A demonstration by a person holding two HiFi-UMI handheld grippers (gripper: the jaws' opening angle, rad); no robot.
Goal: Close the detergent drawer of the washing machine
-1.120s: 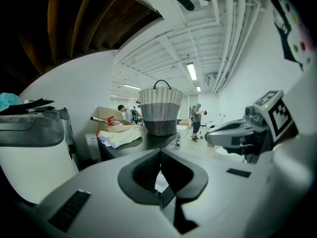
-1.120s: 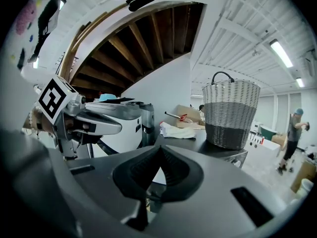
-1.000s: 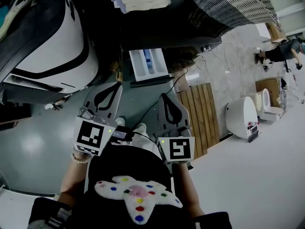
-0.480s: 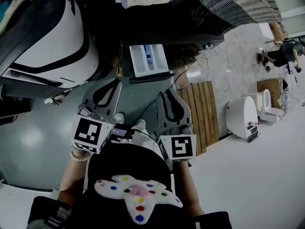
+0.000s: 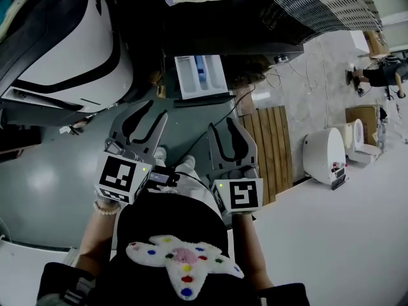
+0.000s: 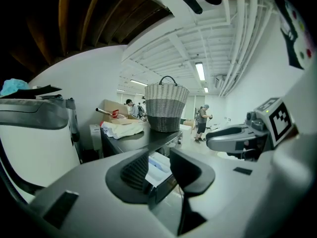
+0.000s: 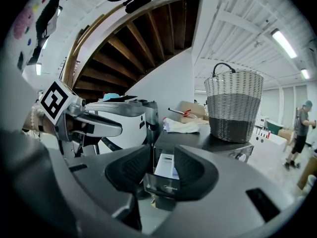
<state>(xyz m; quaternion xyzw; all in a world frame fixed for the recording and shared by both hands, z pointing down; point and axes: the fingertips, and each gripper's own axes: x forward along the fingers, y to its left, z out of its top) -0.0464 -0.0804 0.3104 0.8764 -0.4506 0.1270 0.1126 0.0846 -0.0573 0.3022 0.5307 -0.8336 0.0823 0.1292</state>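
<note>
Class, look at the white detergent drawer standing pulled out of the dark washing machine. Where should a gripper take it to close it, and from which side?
The dark front panel of the white detergent drawer, from the person's side. The drawer juts straight out toward them, so that flat face should take a push along its slide.

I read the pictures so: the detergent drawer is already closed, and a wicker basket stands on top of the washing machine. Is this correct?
Not quite. The detergent drawer is not closed: it stands pulled out from the washing machine, as the head view shows. The wicker basket does stand on top of the machine.
</note>
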